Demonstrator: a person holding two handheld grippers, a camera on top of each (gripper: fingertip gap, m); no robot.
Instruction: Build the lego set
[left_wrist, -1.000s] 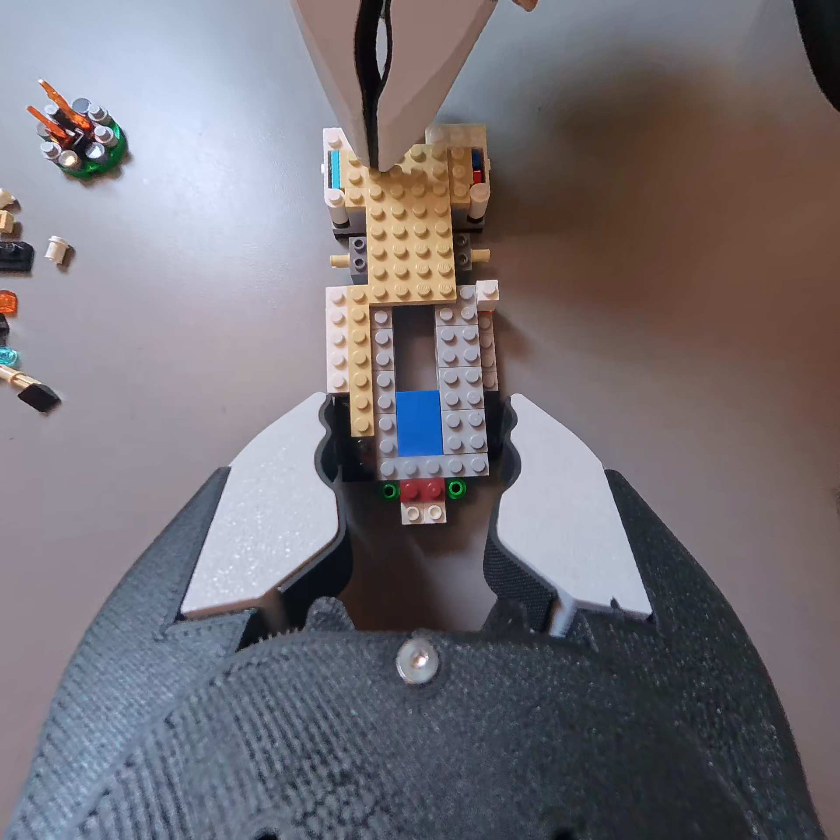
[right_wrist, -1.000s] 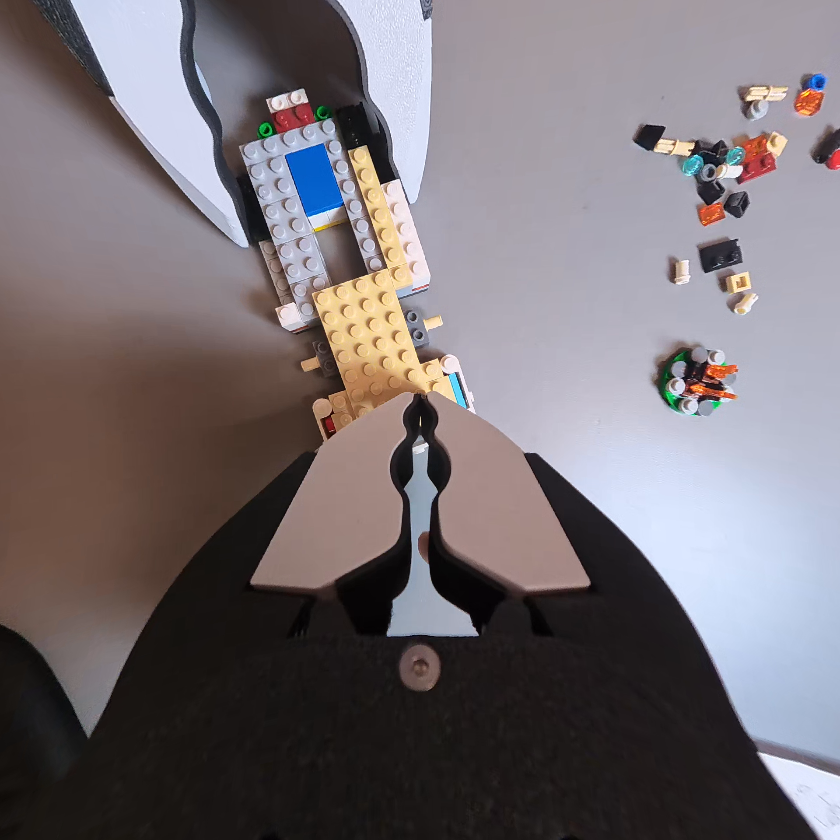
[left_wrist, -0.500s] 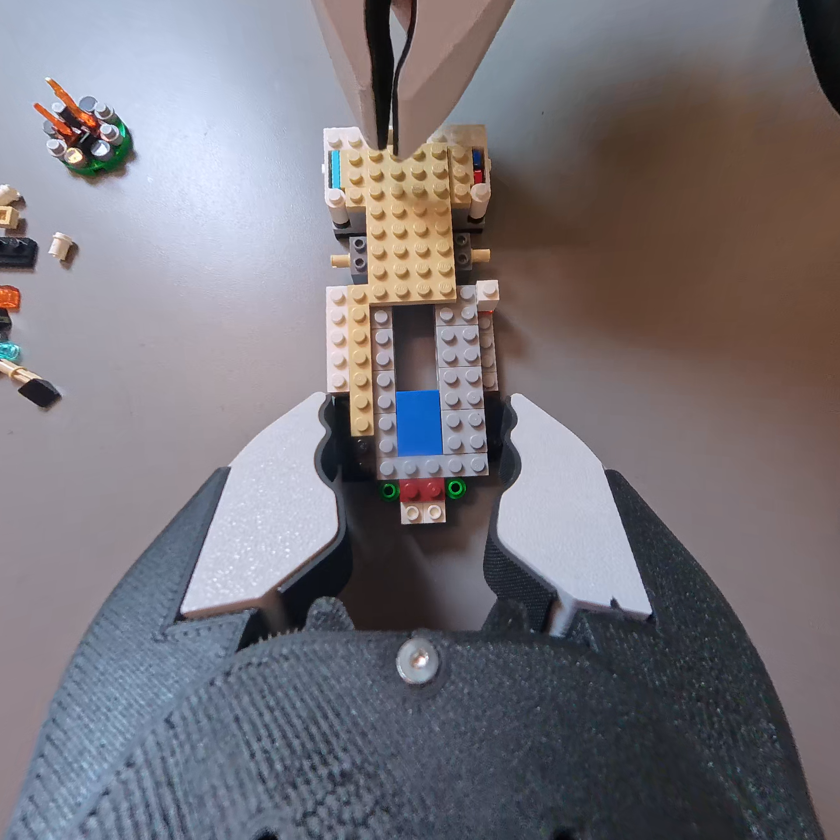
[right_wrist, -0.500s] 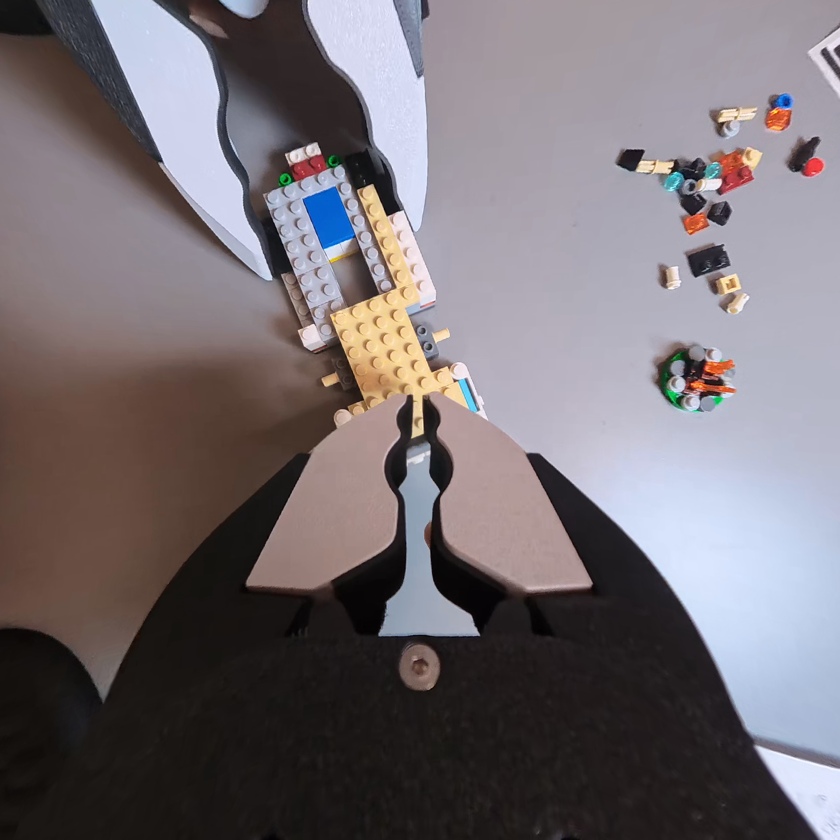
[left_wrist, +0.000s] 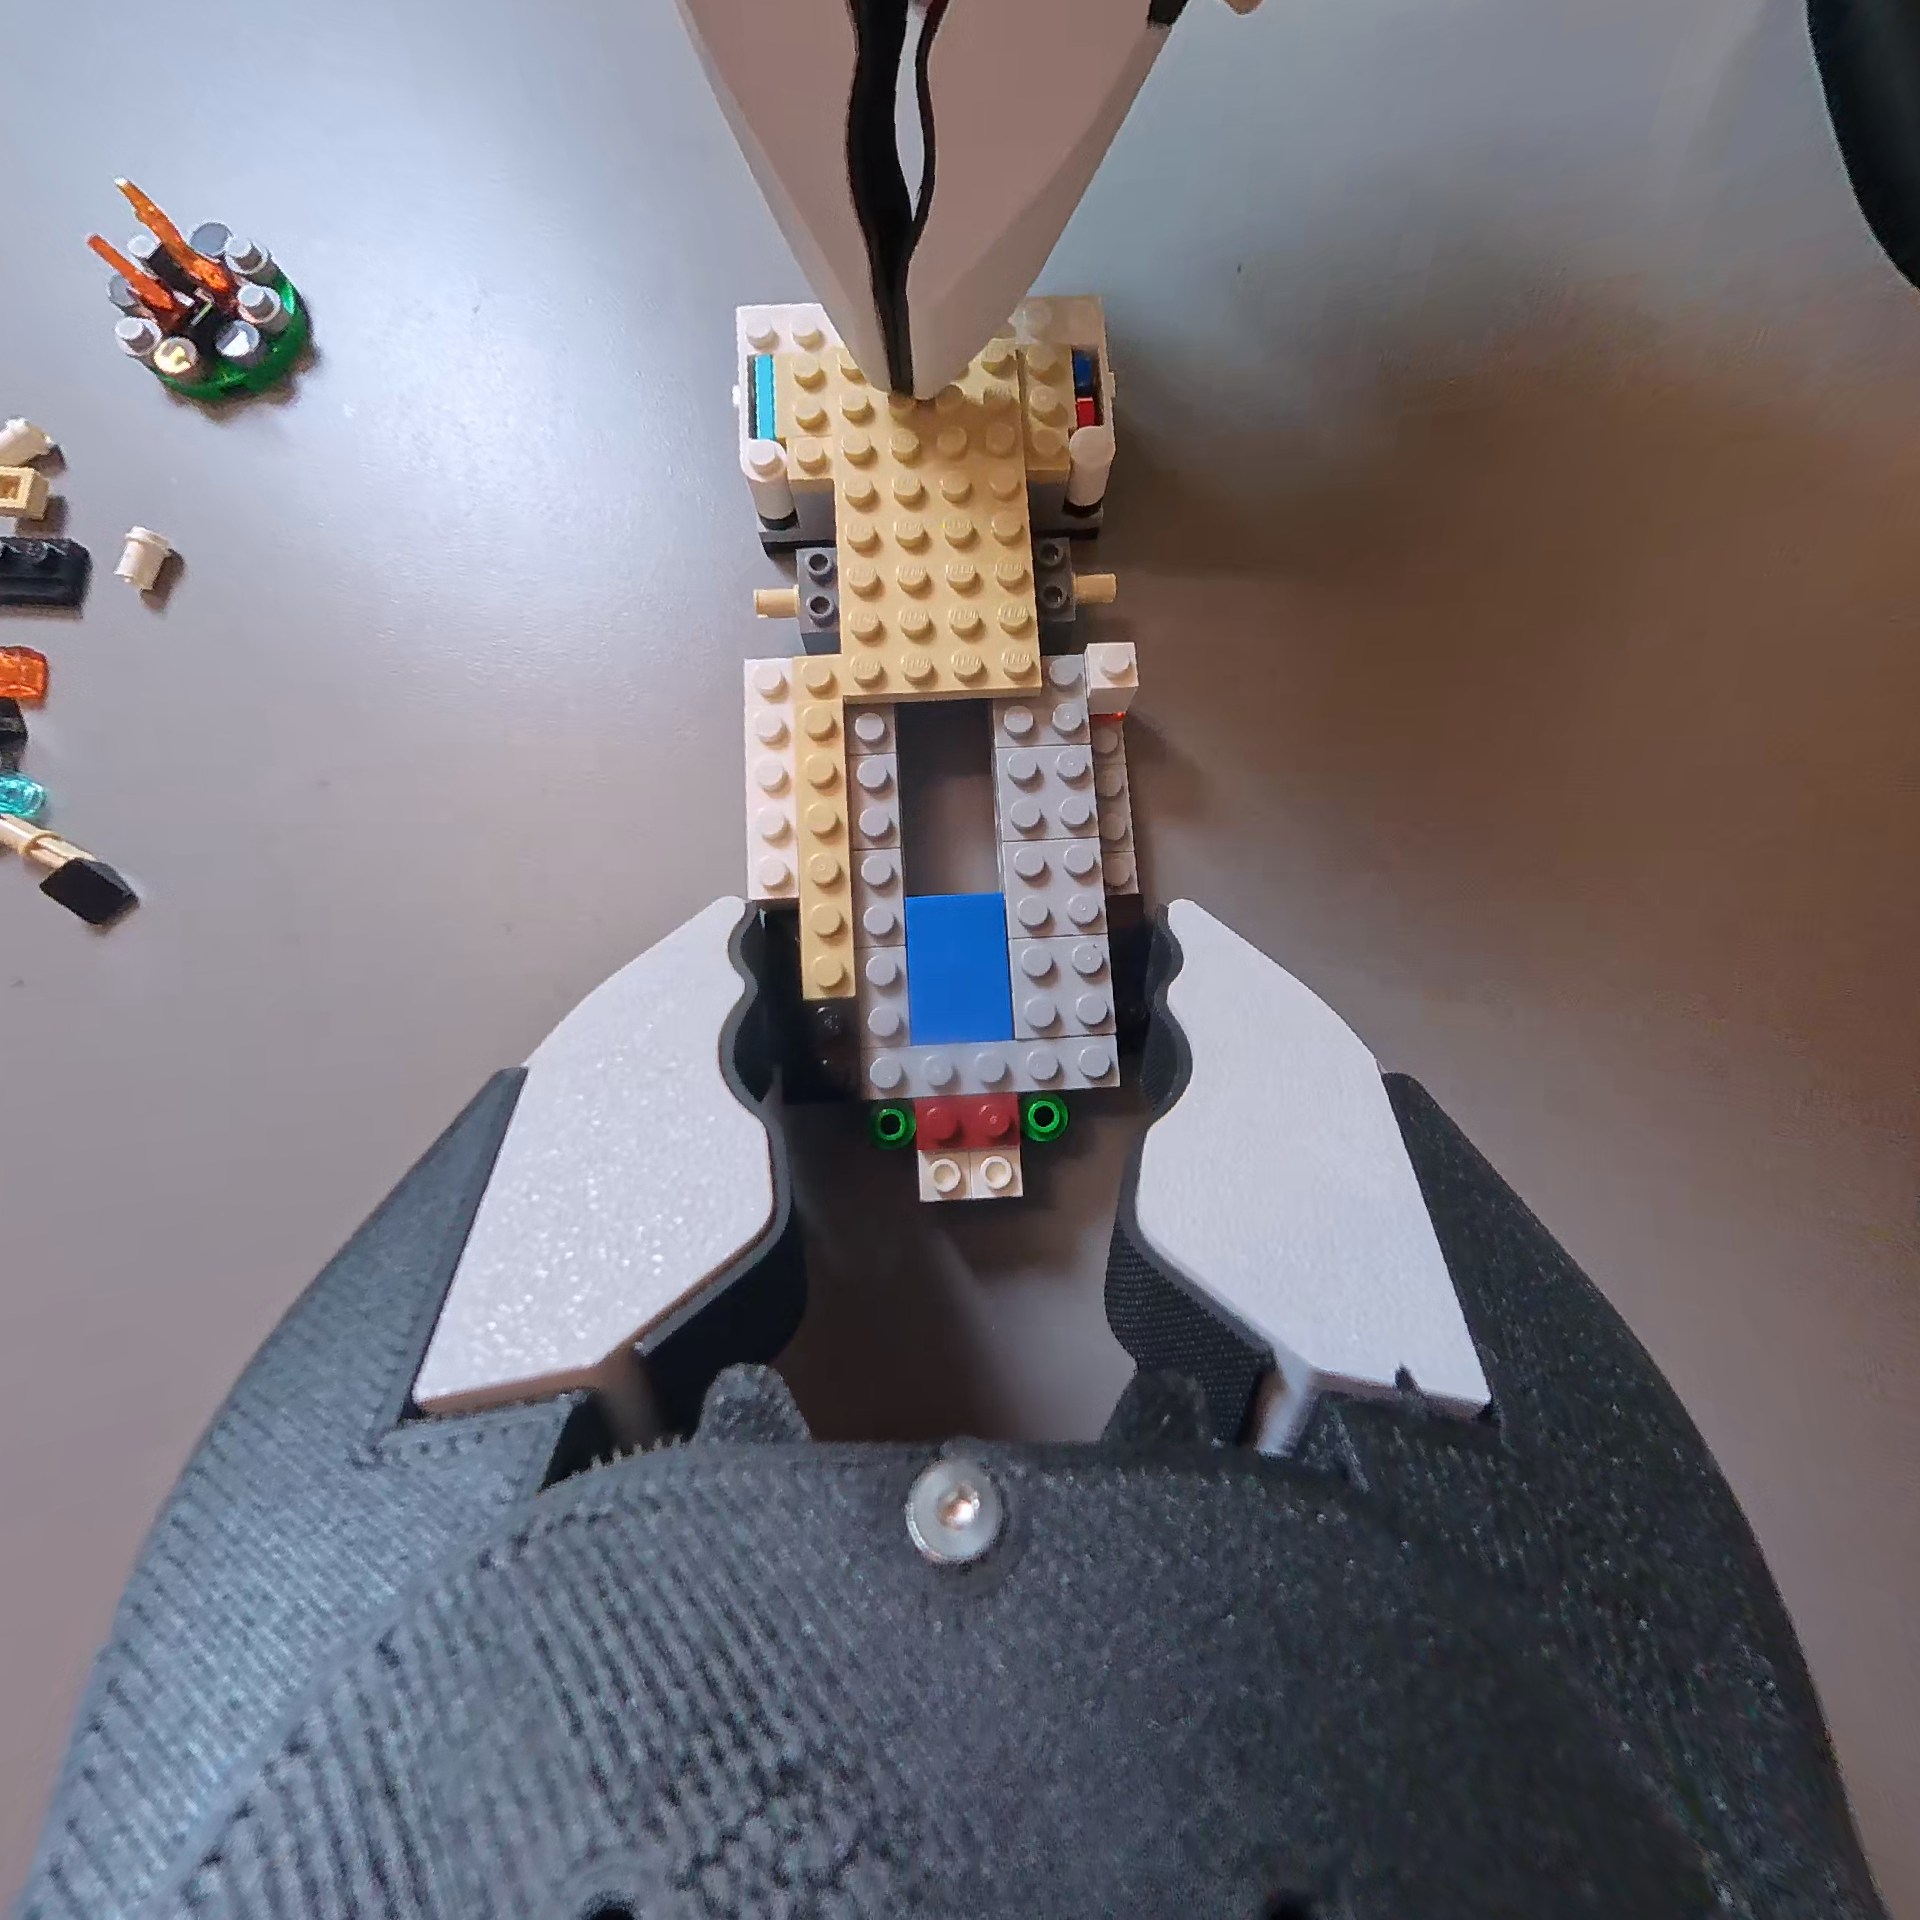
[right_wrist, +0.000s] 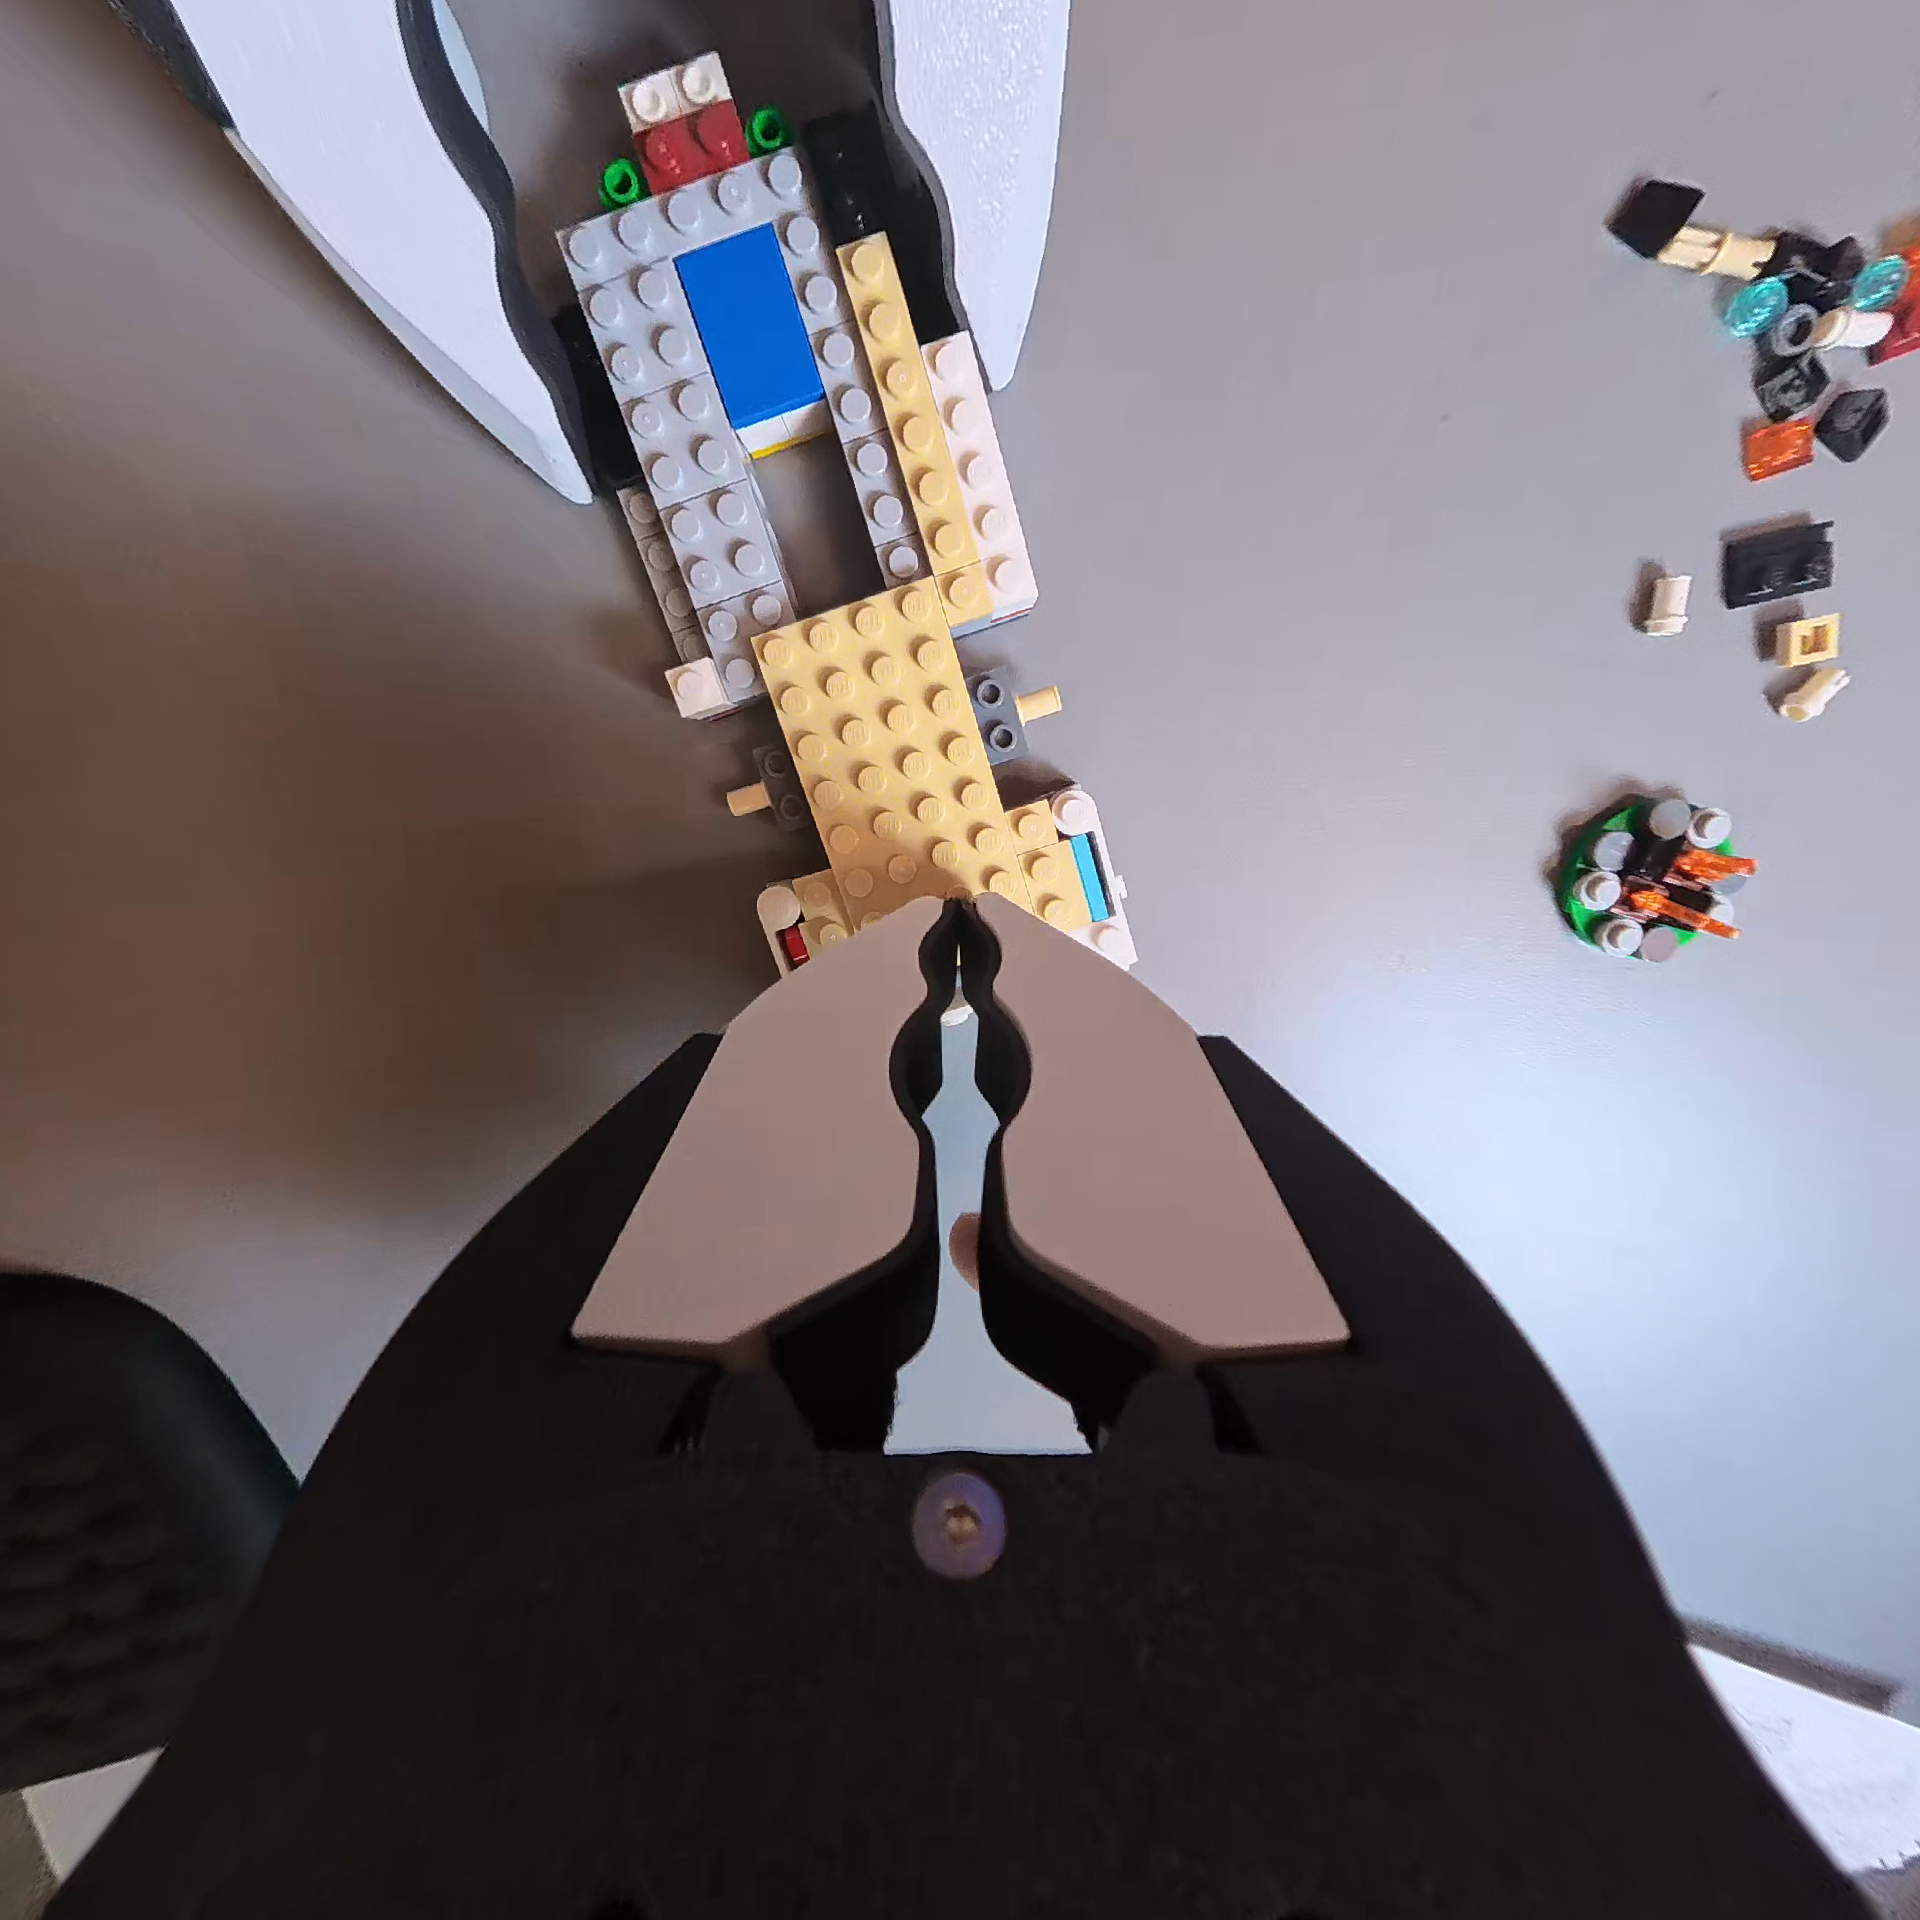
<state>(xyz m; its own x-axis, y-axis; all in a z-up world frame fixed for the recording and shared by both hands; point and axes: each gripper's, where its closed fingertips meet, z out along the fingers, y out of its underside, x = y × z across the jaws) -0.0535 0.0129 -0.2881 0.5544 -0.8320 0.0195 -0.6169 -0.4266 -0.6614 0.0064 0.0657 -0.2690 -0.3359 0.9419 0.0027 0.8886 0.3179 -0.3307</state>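
Observation:
A long brick model (left_wrist: 935, 582) of tan, grey and white plates with a blue tile lies flat on the grey table (left_wrist: 1455, 727). My left gripper (left_wrist: 951, 909) straddles its near end, and its black pads press on the model's black side pieces. The right wrist view shows this grip too, with the left gripper (right_wrist: 790, 442) at the model's far end (right_wrist: 883, 727). My right gripper (right_wrist: 958, 902) is shut, with its tips resting on the tan plate at the other end. It also shows in the left wrist view (left_wrist: 906, 390), tips together on the plate.
A green round plate with grey studs and orange pieces (left_wrist: 213, 312) stands apart, also in the right wrist view (right_wrist: 1652, 883). Several small loose pieces lie at the left edge (left_wrist: 62, 561), and in the right wrist view (right_wrist: 1808, 343). A white sheet (right_wrist: 1829, 1745) lies at the lower right. The grippers' ends are close to 9 centimetres from one another.
The right gripper's tips parted slightly and drew back half a second ago, then closed and came down again on the tan plate. The left gripper and the model stayed still.

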